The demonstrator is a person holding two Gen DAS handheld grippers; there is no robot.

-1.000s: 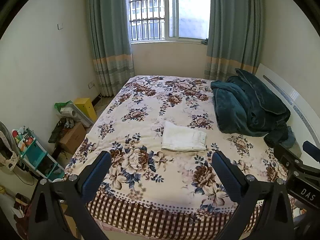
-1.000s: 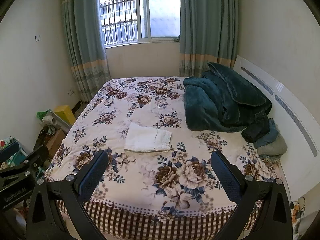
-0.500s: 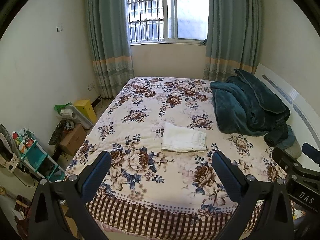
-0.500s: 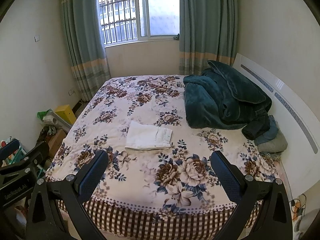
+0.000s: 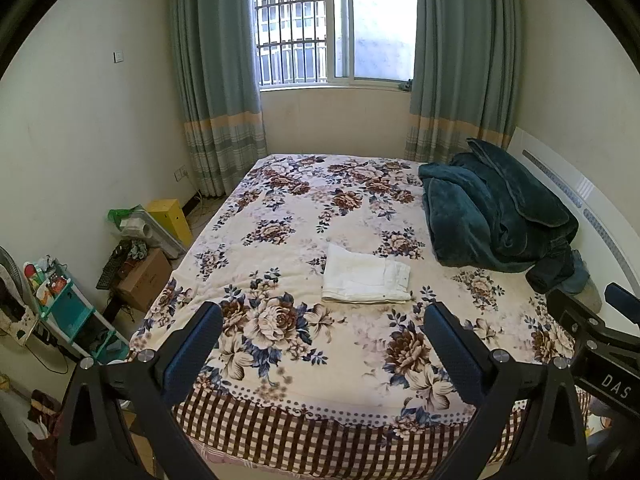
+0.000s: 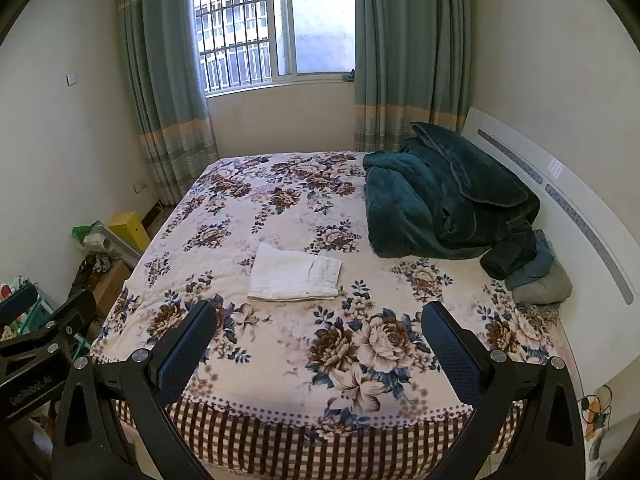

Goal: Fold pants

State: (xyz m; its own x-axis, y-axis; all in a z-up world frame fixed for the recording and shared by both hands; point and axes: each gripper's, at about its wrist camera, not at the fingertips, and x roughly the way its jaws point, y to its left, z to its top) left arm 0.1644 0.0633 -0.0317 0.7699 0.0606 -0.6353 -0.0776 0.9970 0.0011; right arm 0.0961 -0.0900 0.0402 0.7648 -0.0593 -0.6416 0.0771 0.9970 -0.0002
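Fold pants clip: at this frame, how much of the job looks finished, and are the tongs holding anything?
Done: the white pants lie on the bed as a compact folded rectangle, edges stacked. In hand: nothing; the left tongs and right tongs are both open and empty, held back at the foot of the bed, clear of the cloth. Left: no further fold looks needed.

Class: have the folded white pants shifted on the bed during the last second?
No. The white pants lie by the same flowers on the bedspread, apart from the green blanket.
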